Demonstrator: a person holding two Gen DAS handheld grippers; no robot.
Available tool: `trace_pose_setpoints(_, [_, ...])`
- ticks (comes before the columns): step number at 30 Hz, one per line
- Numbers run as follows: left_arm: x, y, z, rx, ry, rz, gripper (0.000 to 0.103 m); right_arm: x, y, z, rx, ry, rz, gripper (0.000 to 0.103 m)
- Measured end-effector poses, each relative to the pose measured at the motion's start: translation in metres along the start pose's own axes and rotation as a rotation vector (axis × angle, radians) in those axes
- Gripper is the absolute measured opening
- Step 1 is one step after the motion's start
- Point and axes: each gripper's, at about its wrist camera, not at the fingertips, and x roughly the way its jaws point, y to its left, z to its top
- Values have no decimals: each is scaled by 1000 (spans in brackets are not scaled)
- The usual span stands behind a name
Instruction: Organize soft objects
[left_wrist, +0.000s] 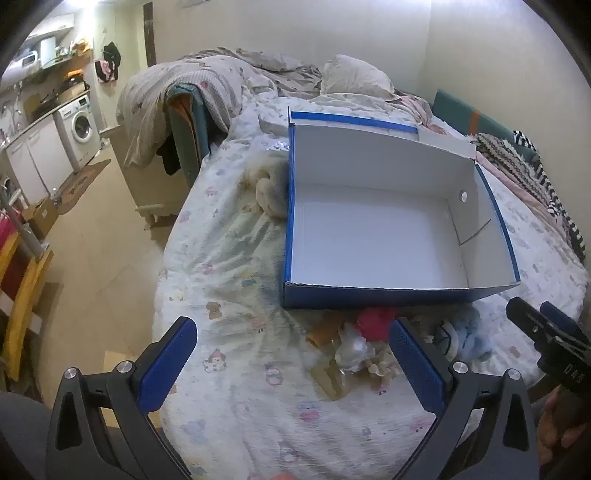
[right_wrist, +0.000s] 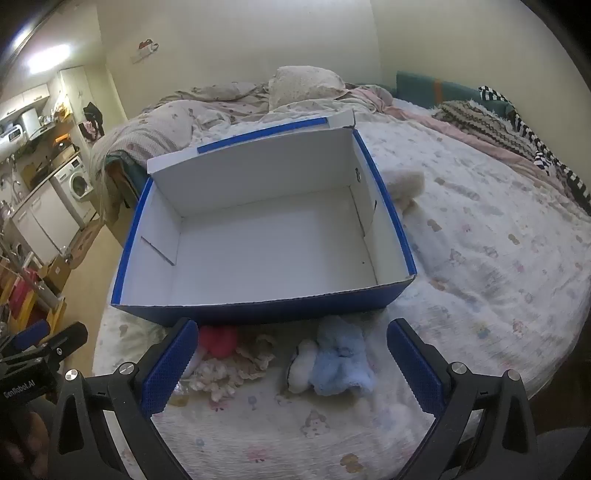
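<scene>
An open blue cardboard box (left_wrist: 388, 297) with a white, empty inside sits on the bed; it also shows in the right wrist view (right_wrist: 266, 308). In front of it lie small soft toys: a red one (right_wrist: 218, 341), a cream frilly one (right_wrist: 225, 373), and a light blue and white plush (right_wrist: 334, 363). They show in the left wrist view too, the red one (left_wrist: 375, 323) and the blue one (left_wrist: 467, 332). A cream fluffy toy (left_wrist: 269, 192) lies beside the box. My left gripper (left_wrist: 293, 363) is open and empty above the sheet. My right gripper (right_wrist: 291, 369) is open around the toys, above them.
The bed has a patterned white sheet (right_wrist: 480, 258), with rumpled blankets and a pillow (right_wrist: 303, 86) at the far end and striped clothes (right_wrist: 517, 140) at the right. The bed's left edge drops to a tiled floor (left_wrist: 92, 258). A washing machine (left_wrist: 79, 127) stands far left.
</scene>
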Motion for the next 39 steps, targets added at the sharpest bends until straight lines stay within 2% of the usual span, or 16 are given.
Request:
trace_pose_setpoints(21, [4,6,1,-48,11,7,103,-1,-3,3,17,7,0,103])
trace_pose_setpoints(39, [3,5,0,-37,-2,14,103,1,-4,3,25,11,-13,103])
